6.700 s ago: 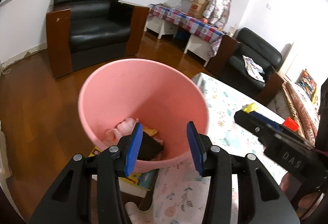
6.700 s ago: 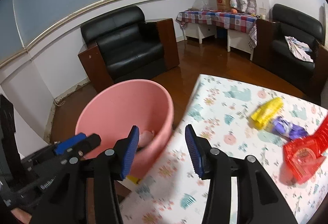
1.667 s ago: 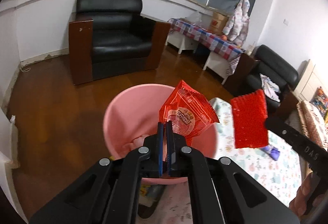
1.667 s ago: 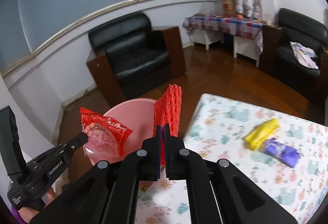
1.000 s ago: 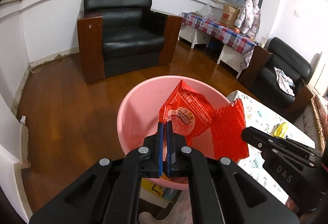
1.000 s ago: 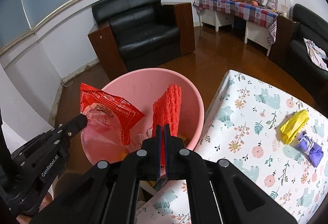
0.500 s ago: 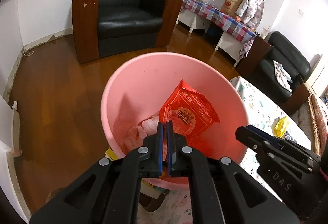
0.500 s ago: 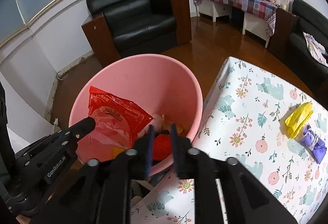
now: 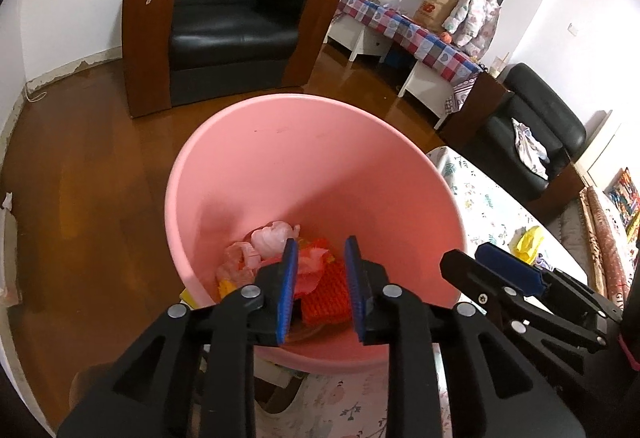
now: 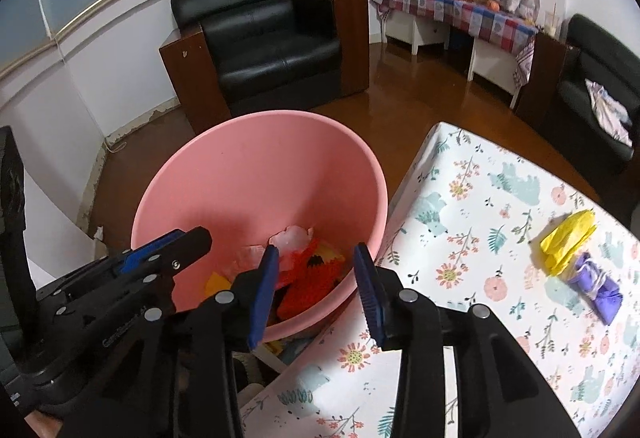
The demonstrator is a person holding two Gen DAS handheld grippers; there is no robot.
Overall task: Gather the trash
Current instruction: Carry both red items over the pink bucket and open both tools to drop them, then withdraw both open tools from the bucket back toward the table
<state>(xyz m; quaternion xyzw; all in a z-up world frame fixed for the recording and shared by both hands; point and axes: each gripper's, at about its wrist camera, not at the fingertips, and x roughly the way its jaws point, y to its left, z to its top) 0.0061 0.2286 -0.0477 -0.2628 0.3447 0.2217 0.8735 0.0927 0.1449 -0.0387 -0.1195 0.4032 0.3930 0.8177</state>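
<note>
We find the left gripper [image 9: 320, 286] and right gripper [image 10: 316, 290] both opening over the pink bin [image 9: 280, 125], nothing between their jaws. Red mesh trash [image 9: 326, 298] lies inside. Beyond, yellow [image 10: 566, 240] and purple wrappers [image 10: 598, 288] lie on the table [image 10: 472, 238].

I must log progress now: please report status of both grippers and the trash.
Left gripper and right gripper opening, nothing between them. Red mesh pad lies in round pink plastic bin. Yellow wrapper, purple wrapper remain on table. Nothing blocking.
</note>
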